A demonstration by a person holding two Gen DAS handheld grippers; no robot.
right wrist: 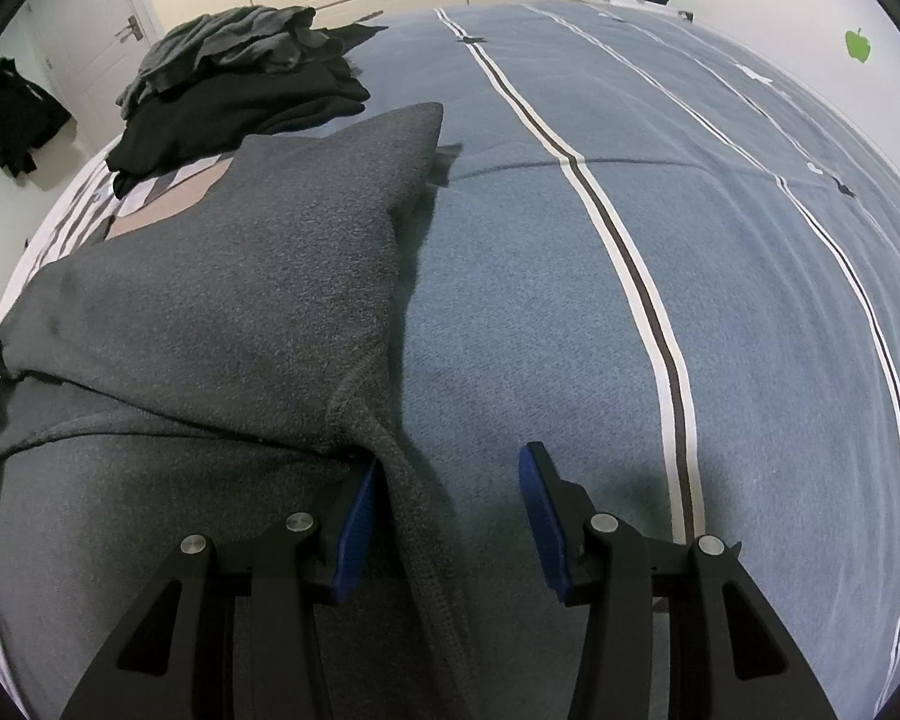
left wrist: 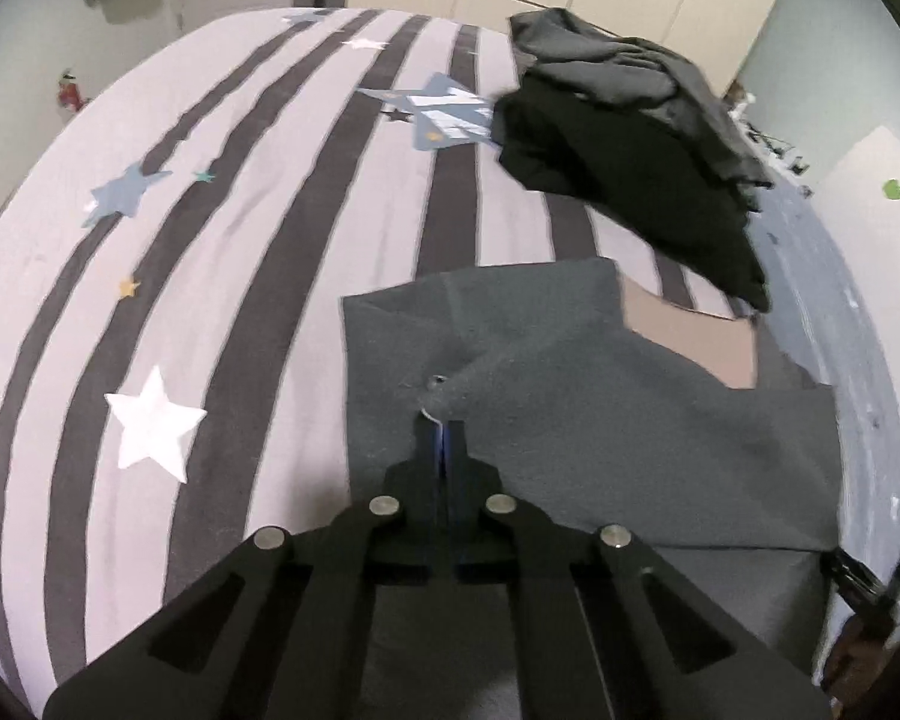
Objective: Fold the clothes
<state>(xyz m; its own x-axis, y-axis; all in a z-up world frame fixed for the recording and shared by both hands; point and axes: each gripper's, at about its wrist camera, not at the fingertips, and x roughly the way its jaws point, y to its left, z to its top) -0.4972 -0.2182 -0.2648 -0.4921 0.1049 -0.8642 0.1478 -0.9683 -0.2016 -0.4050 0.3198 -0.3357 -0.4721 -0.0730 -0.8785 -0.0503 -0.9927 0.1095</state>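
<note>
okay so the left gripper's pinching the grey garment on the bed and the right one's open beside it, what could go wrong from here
1. The left gripper pinches only a small pucker of the grey garment; the cloth could slip out when lifted.
2. The right gripper stands open with only the garment's hem between its jaws; lifting now would probably drag that side unevenly.
3. The pile of dark clothes lies close behind; a folded edge might catch on it.

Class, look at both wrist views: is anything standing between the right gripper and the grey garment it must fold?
Nothing visible stands in the way. The right gripper is open with the grey garment's stitched edge already lying between its pads. The left gripper is shut on a pinch of the same fabric. The dark clothes pile lies farther off.
</note>
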